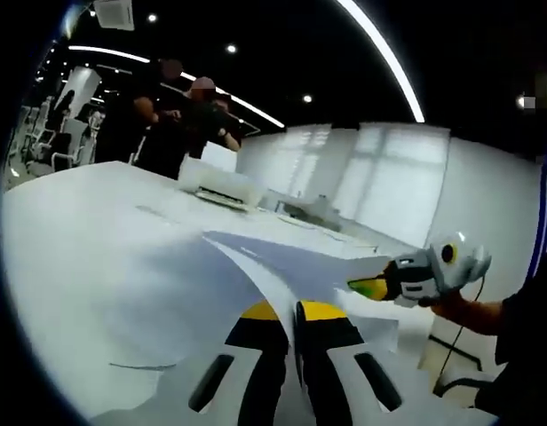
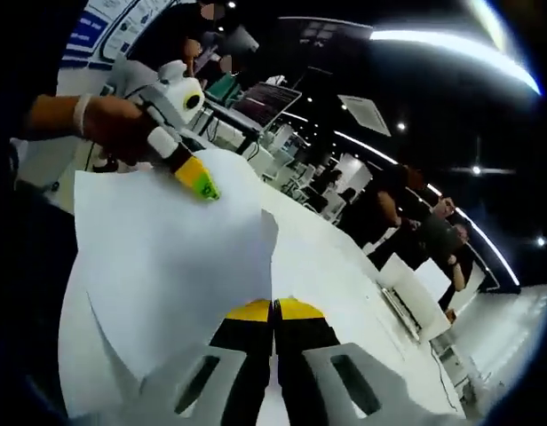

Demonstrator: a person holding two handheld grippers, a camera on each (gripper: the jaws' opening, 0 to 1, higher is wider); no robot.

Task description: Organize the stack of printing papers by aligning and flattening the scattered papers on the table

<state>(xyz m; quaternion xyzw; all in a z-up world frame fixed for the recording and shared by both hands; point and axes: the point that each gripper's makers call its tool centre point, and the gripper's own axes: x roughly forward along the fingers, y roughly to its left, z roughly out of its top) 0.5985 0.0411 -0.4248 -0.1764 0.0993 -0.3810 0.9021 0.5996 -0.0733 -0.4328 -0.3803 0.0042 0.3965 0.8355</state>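
Papers (image 2: pixel 167 257) are held up between my two grippers, off the table (image 1: pixel 87 257), with the sheets fanned and their edges out of line. In the right gripper view the stack spreads away from my right gripper (image 2: pixel 273 311) toward my left gripper (image 2: pixel 198 182), which holds the far edge. Each gripper's jaws are pressed together on an edge of the papers, with only a thin seam showing between the yellow tips. In the left gripper view my left gripper (image 1: pixel 291 312) pinches the near edge, and the sheets run forward and to the right to my right gripper (image 1: pixel 371 288), held in my gloved hand (image 1: pixel 455 306).

So the papers lie between the tools, their long axis running from one gripper to the other; neither is nearer. I judge the next move turns on bringing both ends down together onto the table, so the loose edges can square up.

Farther along the table sits a white tray (image 1: pixel 222 185); I cannot tell what it holds. People (image 1: pixel 171 111) stand beyond it.
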